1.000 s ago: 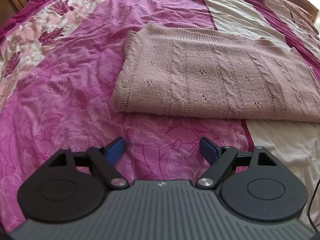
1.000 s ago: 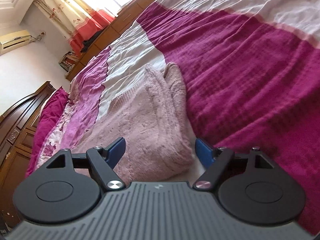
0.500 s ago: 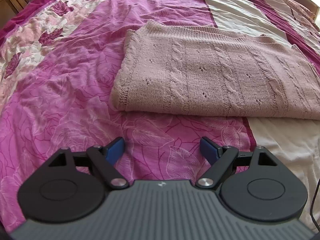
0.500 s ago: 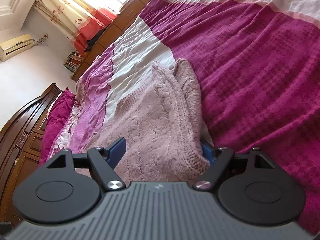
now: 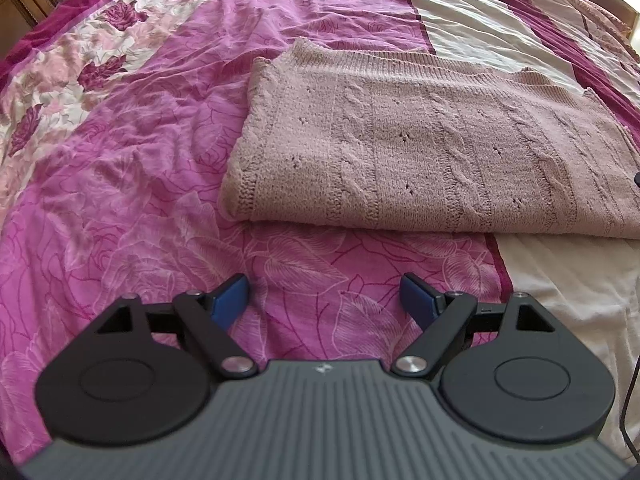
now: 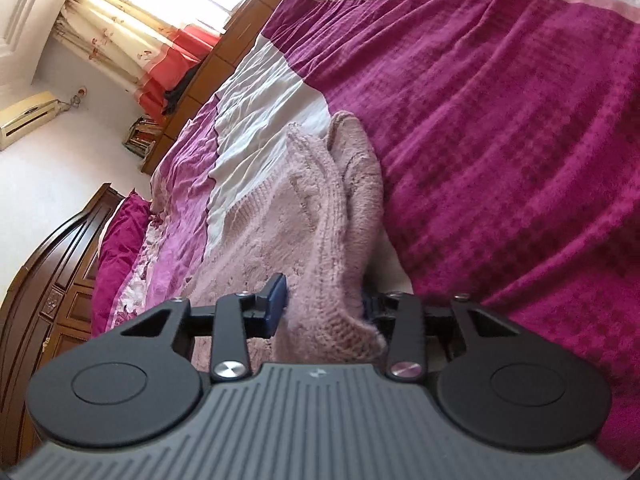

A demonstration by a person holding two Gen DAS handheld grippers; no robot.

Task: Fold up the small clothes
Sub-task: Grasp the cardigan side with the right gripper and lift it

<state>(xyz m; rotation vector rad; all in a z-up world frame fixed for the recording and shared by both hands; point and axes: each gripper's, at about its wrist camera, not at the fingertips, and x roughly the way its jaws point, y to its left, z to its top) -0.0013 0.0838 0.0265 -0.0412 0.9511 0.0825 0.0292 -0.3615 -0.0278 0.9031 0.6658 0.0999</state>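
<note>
A pink cable-knit sweater (image 5: 432, 152) lies folded flat on a magenta and cream bedspread (image 5: 120, 184). The left gripper (image 5: 324, 300) hovers over bare bedspread near the sweater's front edge, jaws spread wide and empty. The right gripper (image 6: 324, 304) has just been closing its jaws, which now pinch the sweater's end.

A dusty-pink cable-knit sweater (image 5: 432, 152) lies on a magenta bedspread with rose outlines (image 5: 120, 184), which has cream and plum stripes towards 1 o'clock.
</note>
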